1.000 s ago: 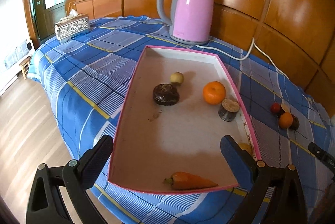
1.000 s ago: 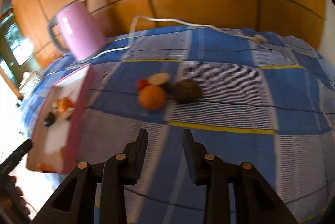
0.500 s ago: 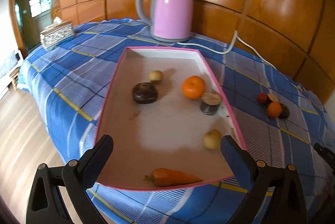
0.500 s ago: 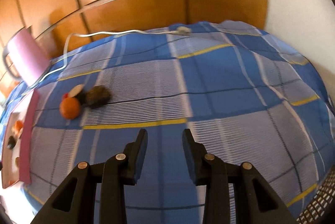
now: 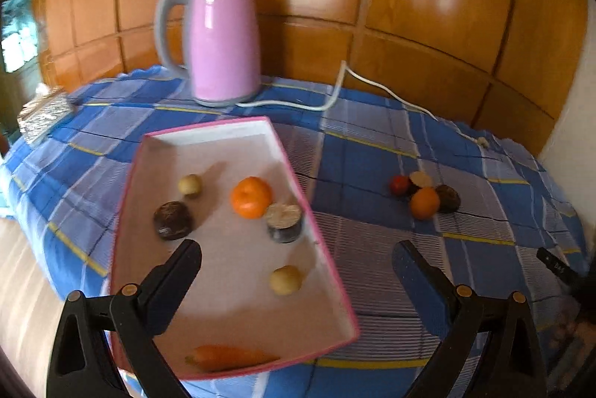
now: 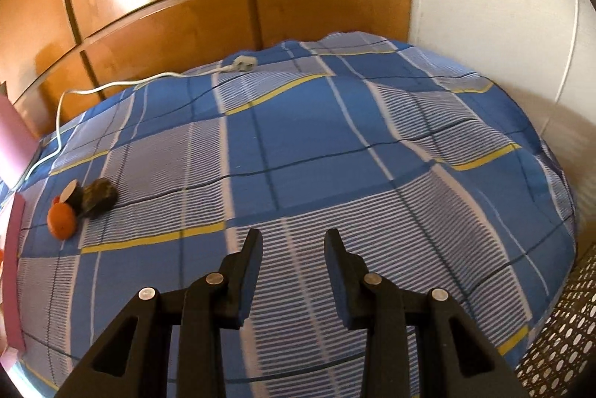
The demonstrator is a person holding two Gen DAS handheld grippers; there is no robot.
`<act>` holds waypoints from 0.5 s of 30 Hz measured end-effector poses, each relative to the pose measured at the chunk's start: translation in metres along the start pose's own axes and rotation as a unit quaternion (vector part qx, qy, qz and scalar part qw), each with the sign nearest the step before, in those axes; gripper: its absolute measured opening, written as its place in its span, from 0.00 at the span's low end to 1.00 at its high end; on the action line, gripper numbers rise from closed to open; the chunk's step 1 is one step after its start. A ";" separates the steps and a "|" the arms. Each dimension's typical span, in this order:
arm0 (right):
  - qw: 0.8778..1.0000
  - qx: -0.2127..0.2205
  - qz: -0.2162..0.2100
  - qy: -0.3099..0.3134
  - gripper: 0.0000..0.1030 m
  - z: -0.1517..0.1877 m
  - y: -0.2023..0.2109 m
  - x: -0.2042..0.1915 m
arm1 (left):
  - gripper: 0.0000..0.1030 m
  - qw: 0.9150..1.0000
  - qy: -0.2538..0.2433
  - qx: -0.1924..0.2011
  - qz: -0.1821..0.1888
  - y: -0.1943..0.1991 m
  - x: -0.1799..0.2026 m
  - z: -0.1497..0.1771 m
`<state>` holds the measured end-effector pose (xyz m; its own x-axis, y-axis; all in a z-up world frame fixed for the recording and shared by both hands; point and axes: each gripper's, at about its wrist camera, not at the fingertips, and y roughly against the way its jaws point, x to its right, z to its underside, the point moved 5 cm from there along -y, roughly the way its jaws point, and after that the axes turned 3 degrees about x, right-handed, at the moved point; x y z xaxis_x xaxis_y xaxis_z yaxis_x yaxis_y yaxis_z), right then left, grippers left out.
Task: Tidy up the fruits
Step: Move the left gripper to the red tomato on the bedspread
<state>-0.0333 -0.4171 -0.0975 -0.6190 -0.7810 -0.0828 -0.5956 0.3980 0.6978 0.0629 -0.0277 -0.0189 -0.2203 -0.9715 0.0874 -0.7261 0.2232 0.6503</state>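
No readable labels anywhere, left gripper (image 5: pixel 296 262) gapes wide and empty over the pink tray (image 5: pixel 327 271) of fruit, right gripper (image 6: pixel 293 241) slightly parted, holding nothing, loose fruit pile (image 6: pixel 80 206) well off left.

- In the right wrist view the pink kettle (image 6: pixel 11 141) is cut off by the left edge; only a strip of it shows.
- The pink tray (image 6: pixel 15 271) there shows just one rim.
- The red fruit (image 6: pixel 56 200) is mostly hidden behind the orange (image 6: pixel 62 220).
- In the left wrist view the carrot (image 5: pixel 231 357) is blurred.
- The silver box (image 5: pixel 43 115) at the bench's far left edge is smeared.
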 end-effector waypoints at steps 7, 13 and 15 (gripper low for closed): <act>1.000 0.004 0.014 -0.010 0.33 0.000 -0.002 0.016 | 0.98 0.999 -0.039 -0.029 0.018 -0.027 0.032 -0.022; 1.000 0.004 0.009 -0.012 0.33 0.001 -0.003 0.017 | 0.73 0.995 -0.069 -0.056 0.044 -0.058 0.056 -0.040; 1.000 0.005 0.007 -0.011 0.33 0.001 -0.003 0.017 | 0.67 0.994 -0.077 -0.066 0.048 -0.072 0.063 -0.044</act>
<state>-0.0424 -0.4307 -0.1016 -0.6383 -0.7647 -0.0881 -0.5915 0.4140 0.6919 0.1301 -0.1082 -0.0268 -0.3890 -0.9202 0.0440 -0.6068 0.2918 0.7393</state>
